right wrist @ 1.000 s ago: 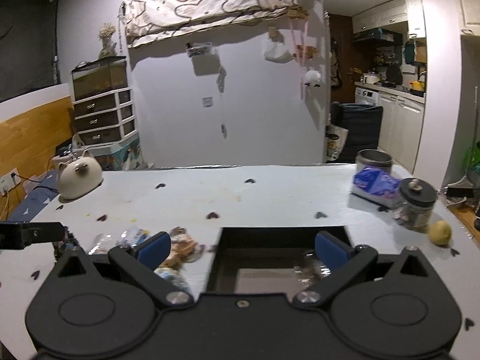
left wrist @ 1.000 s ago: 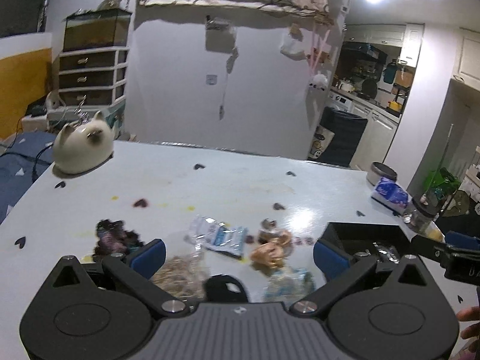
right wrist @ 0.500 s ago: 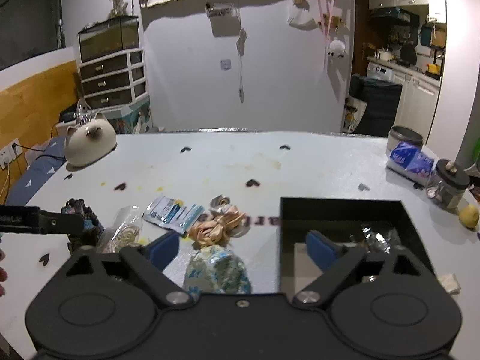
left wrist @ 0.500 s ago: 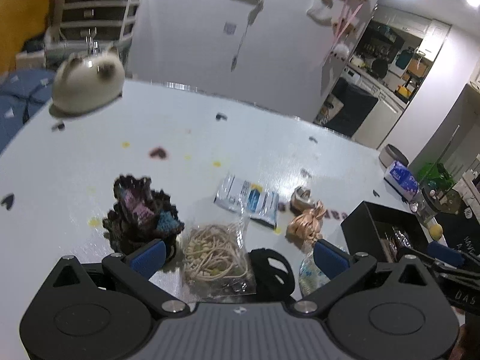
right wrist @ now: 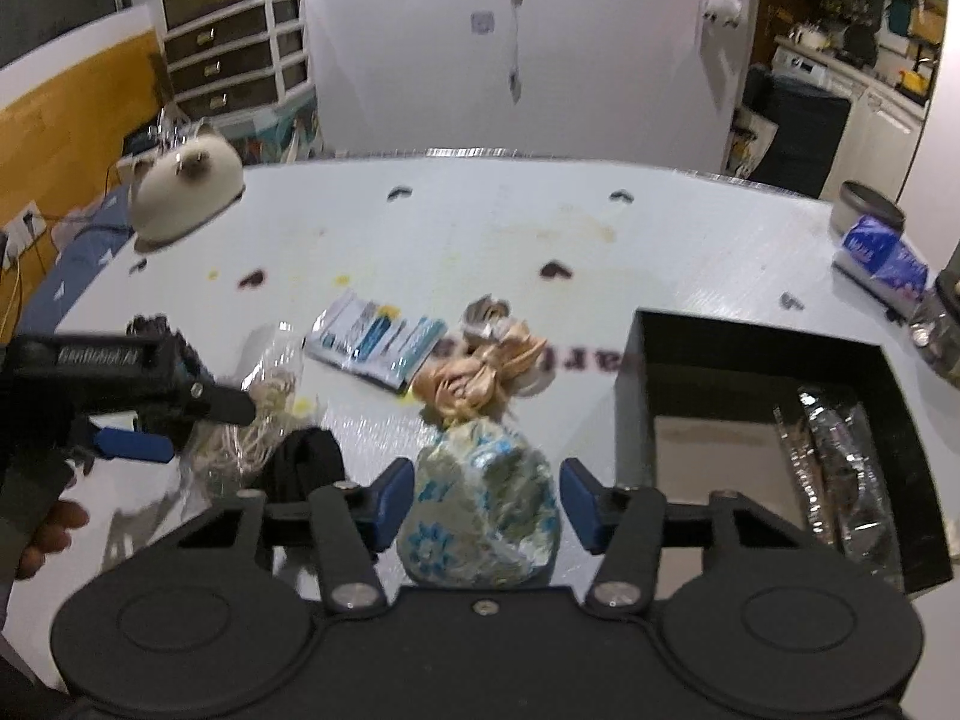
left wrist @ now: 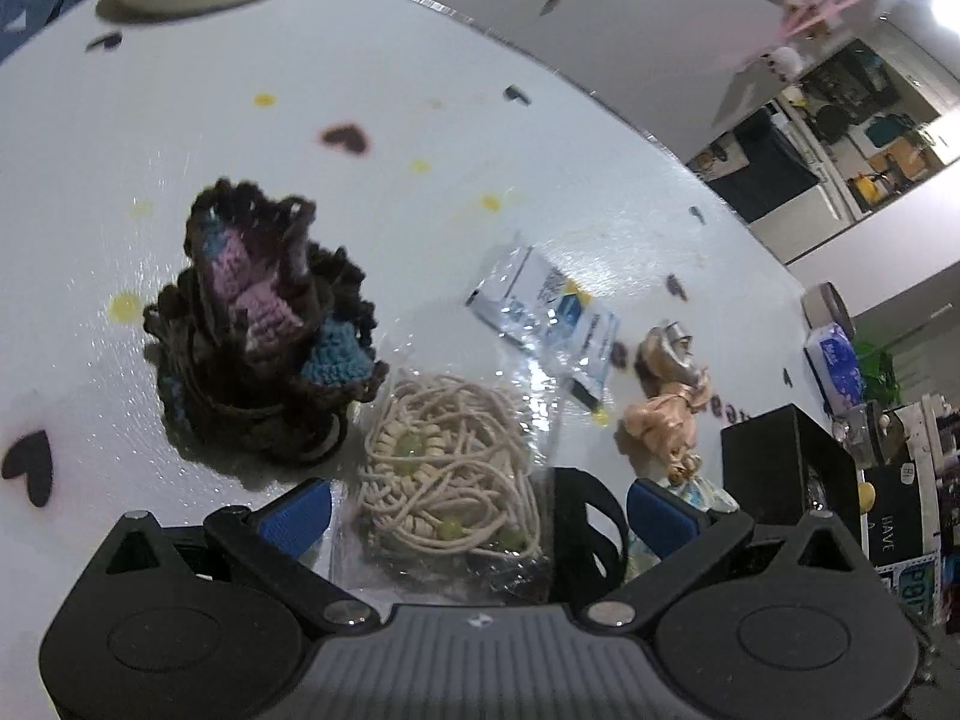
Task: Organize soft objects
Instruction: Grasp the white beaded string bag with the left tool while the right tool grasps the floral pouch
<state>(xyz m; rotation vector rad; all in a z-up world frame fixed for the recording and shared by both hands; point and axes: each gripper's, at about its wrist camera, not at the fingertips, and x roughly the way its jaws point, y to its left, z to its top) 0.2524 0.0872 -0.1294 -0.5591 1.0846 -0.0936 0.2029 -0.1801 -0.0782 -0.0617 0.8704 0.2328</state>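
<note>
My right gripper [right wrist: 486,498] straddles a soft bundle in blue-and-white floral wrap [right wrist: 486,516] on the white table [right wrist: 480,240]. Its jaws are closing and the blue pads stand just off the bundle's sides. My left gripper [left wrist: 477,516] is open and points down over a clear bag of cream cord [left wrist: 444,468] and a black strap [left wrist: 585,516]. Left of them sits a brown, purple and blue crochet piece [left wrist: 258,324]. A peach fabric knot [right wrist: 474,384] and a blue-white packet [right wrist: 375,339] lie beyond. The left gripper [right wrist: 201,429] shows at the left of the right wrist view.
An open black box [right wrist: 762,354] stands at the right with clear plastic packets [right wrist: 840,468] inside. A cream cat-shaped object [right wrist: 183,186] sits at the far left. A tissue pack [right wrist: 882,252] and a tin [right wrist: 864,213] are at the far right. A person's hand [right wrist: 48,528] holds the left gripper.
Both grippers have tilted down and moved in on the pile. The right jaws have narrowed around the floral bundle. The left gripper has come down over the cord bag.
</note>
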